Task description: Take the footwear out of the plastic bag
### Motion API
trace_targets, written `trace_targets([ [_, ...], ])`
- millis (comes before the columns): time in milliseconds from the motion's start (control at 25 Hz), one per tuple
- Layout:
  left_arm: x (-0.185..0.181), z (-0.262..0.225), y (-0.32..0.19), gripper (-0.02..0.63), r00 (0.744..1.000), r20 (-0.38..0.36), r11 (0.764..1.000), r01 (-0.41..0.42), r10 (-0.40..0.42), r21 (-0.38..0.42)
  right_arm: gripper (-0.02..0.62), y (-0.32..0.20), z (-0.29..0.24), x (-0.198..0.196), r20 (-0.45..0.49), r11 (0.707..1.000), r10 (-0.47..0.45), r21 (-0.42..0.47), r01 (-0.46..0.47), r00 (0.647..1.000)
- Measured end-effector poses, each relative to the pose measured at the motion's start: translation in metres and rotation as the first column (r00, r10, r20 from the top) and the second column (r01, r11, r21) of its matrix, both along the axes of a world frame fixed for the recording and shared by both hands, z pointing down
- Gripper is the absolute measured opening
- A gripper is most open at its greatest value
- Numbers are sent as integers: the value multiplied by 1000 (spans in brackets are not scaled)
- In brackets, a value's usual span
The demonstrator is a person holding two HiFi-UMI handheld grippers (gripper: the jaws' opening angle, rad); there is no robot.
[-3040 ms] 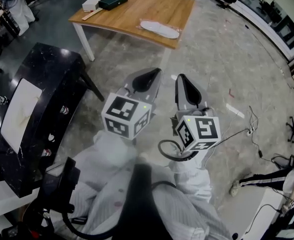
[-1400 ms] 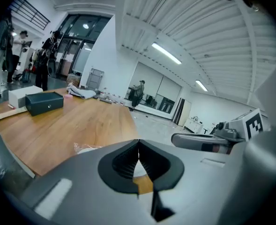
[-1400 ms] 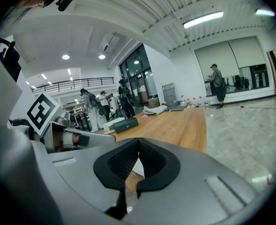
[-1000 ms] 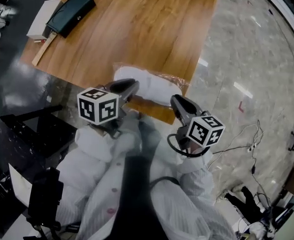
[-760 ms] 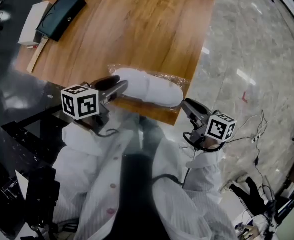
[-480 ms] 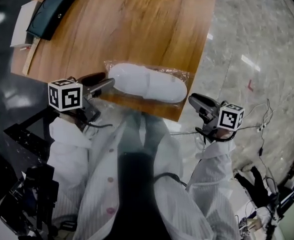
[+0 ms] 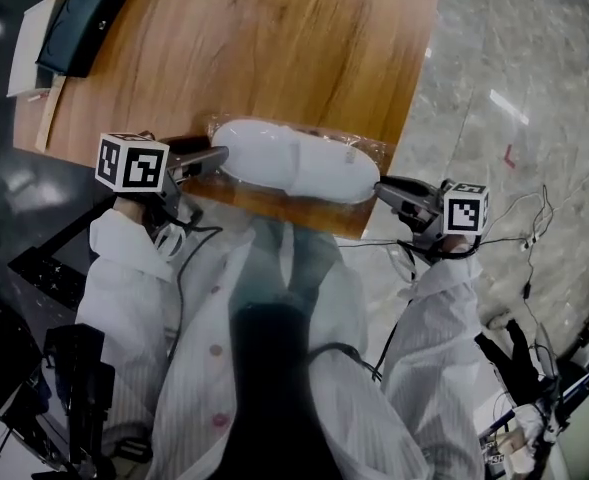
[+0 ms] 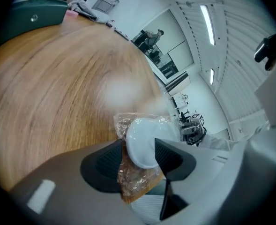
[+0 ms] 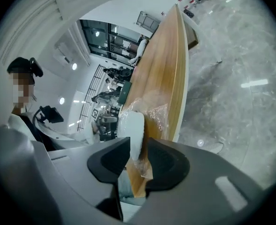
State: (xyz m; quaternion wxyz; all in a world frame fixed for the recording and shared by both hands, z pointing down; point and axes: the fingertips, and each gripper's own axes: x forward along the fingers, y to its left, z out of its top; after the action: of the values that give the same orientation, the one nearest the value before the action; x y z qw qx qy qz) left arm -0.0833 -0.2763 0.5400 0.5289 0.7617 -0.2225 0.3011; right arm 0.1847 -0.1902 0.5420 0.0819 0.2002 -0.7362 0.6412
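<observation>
A pair of white slippers (image 7: 292,160) inside a clear plastic bag (image 7: 369,152) lies at the near edge of a wooden table (image 7: 274,48). Its long axis runs left to right along that edge; which end is the toe cannot be told. The left gripper (image 7: 220,155) and the right gripper (image 7: 380,188) flank it, jaws spread, each with one bagged end between them, unclamped.
</observation>
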Motion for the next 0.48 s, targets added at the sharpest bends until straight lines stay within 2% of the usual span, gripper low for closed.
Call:
trace_targets([
  [200,7,6,7,192,1000,-12,998,-16,15,-58,118,-1,-10,-16,150,998,-39,-33,44,988],
  [360,11,7,6,166,1000,-18,999,-15,14,-44,120,-5,-22,-27,231,997,-63,-22,70,971],
  [480,15,6,7,149,999,-38,998,20,-22,-59,123,-6,-30,-39,261,994,-102,-7,108,960],
])
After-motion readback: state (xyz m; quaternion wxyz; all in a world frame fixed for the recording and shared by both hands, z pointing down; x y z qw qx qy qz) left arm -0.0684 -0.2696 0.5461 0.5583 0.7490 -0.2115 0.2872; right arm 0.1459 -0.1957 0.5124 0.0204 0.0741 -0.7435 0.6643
